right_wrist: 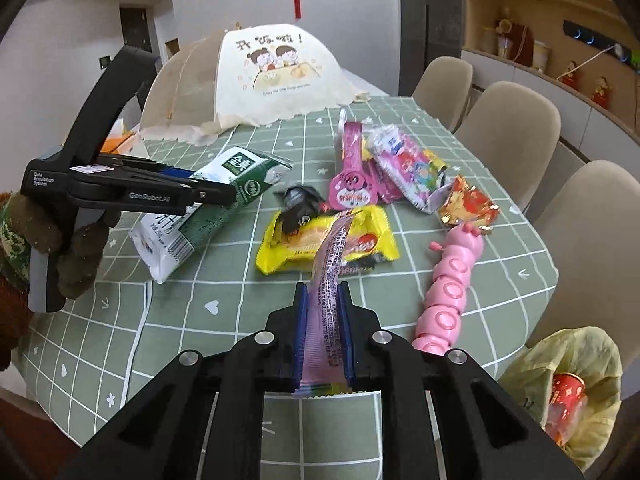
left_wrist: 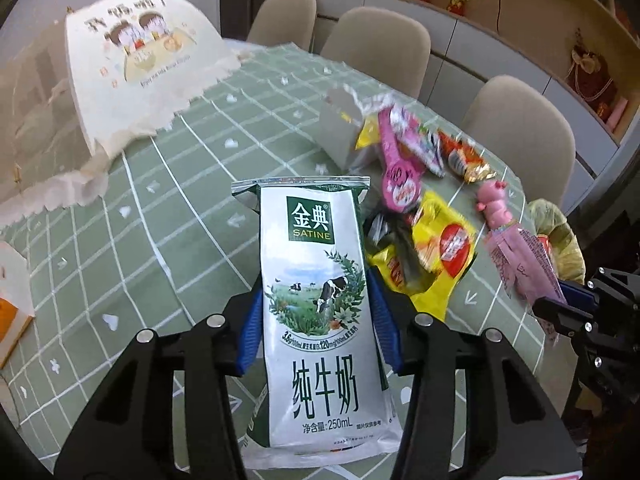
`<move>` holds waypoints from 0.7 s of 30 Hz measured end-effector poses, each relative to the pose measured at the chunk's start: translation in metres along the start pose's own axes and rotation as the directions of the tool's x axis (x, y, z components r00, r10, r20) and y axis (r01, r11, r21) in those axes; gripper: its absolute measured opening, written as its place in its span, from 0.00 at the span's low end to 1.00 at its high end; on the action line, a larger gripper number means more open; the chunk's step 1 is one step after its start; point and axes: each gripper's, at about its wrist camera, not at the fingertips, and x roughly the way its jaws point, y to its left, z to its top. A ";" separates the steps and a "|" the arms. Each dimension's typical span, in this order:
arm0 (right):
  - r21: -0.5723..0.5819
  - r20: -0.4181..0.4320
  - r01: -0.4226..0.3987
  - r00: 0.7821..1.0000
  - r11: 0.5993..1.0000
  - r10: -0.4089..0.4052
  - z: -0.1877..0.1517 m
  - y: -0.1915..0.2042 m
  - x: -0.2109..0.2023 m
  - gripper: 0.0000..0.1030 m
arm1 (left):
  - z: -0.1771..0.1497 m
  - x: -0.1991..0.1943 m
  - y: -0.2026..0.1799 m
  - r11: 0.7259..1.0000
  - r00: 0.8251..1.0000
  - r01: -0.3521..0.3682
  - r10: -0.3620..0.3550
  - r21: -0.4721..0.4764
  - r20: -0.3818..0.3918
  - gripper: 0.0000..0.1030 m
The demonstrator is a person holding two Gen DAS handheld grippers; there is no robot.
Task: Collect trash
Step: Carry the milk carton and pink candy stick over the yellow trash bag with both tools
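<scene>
A white and green milk carton [left_wrist: 316,240] is lifted off the green checked tablecloth [left_wrist: 168,216], and my left gripper [left_wrist: 314,292] is shut on its sides. From the right wrist view the same carton [right_wrist: 208,216] hangs tilted in the left gripper [right_wrist: 224,196], which a gloved hand holds. My right gripper [right_wrist: 322,288] is shut on a long pink wrapper [right_wrist: 332,256] that stands up between its blue pads. In the left wrist view that wrapper [left_wrist: 524,264] and the right gripper [left_wrist: 560,304] sit at the right edge.
A yellow wrapper [right_wrist: 320,236], a black wrapper [right_wrist: 300,200], pink packets [right_wrist: 400,168], a red-gold wrapper [right_wrist: 468,200] and a pink caterpillar toy [right_wrist: 448,280] lie on the table. A yellow trash bag [right_wrist: 580,360] hangs off the right edge. A mesh food cover [right_wrist: 276,76] stands behind; beige chairs [right_wrist: 508,120] line the far side.
</scene>
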 end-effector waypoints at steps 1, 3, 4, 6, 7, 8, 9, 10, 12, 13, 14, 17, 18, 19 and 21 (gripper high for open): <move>0.004 0.010 0.006 1.000 1.000 -0.006 0.001 -0.002 -0.003 0.15 | 0.002 -0.006 -0.002 1.000 1.000 -0.009 0.009 0.003 0.020 0.44; 0.009 0.023 0.016 1.000 1.000 -0.016 0.004 -0.006 -0.008 0.15 | 0.007 -0.015 -0.006 1.000 0.999 -0.019 0.018 0.007 0.052 0.44; 0.011 0.032 0.023 0.999 1.000 -0.023 0.005 -0.008 -0.011 0.15 | 0.009 -0.020 -0.010 1.000 0.998 -0.018 0.017 0.008 0.066 0.44; 0.013 0.049 0.041 0.998 0.999 -0.041 0.007 -0.014 -0.018 0.15 | 0.016 -0.028 -0.018 1.000 0.995 -0.008 0.007 0.007 0.098 0.44; 0.014 0.057 0.051 0.997 0.999 -0.051 0.008 -0.016 -0.022 0.15 | 0.020 -0.031 -0.023 1.000 0.994 -0.003 0.002 0.009 0.111 0.44; 0.016 0.067 0.062 0.996 0.998 -0.063 0.008 -0.020 -0.026 0.15 | 0.024 -0.035 -0.032 1.000 0.992 0.004 -0.006 0.015 0.129 0.44; 0.020 0.075 0.073 0.994 0.997 -0.074 0.007 -0.023 -0.030 0.15 | 0.027 -0.037 -0.038 1.000 0.990 0.010 -0.012 0.020 0.140 0.44; 0.028 0.087 0.088 0.992 0.996 -0.090 0.007 -0.029 -0.037 0.15 | 0.030 -0.039 -0.047 0.999 0.988 0.020 -0.024 0.027 0.151 0.44; 0.050 0.102 0.110 0.988 0.993 -0.115 0.004 -0.043 -0.047 0.15 | 0.036 -0.039 -0.065 0.998 0.985 0.045 -0.051 0.042 0.163 0.44; 0.061 0.107 0.120 0.986 0.991 -0.126 0.002 -0.049 -0.053 0.15 | 0.039 -0.038 -0.074 0.997 0.984 0.058 -0.065 0.050 0.164 0.44; 0.071 0.111 0.129 0.984 0.989 -0.136 0.000 -0.055 -0.057 0.15 | 0.042 -0.035 -0.089 0.995 0.983 0.076 -0.086 0.066 0.162 0.44; 0.116 0.113 0.168 0.977 0.979 -0.181 -0.011 -0.080 -0.072 0.15 | 0.047 -0.027 -0.119 0.989 0.981 0.104 -0.119 0.102 0.151 0.44; 0.122 0.111 0.177 0.975 0.977 -0.191 -0.014 -0.086 -0.074 0.15 | 0.049 -0.022 -0.130 0.987 0.981 0.112 -0.128 0.114 0.146 0.44; 0.130 0.107 0.194 0.972 0.972 -0.208 -0.017 -0.094 -0.078 0.15 | 0.051 -0.017 -0.140 0.986 0.981 0.117 -0.134 0.121 0.141 0.44; 0.146 0.096 0.220 0.967 0.965 -0.235 -0.024 -0.111 -0.083 0.15 | 0.055 -0.007 -0.157 0.983 0.981 0.134 -0.150 0.128 0.124 0.44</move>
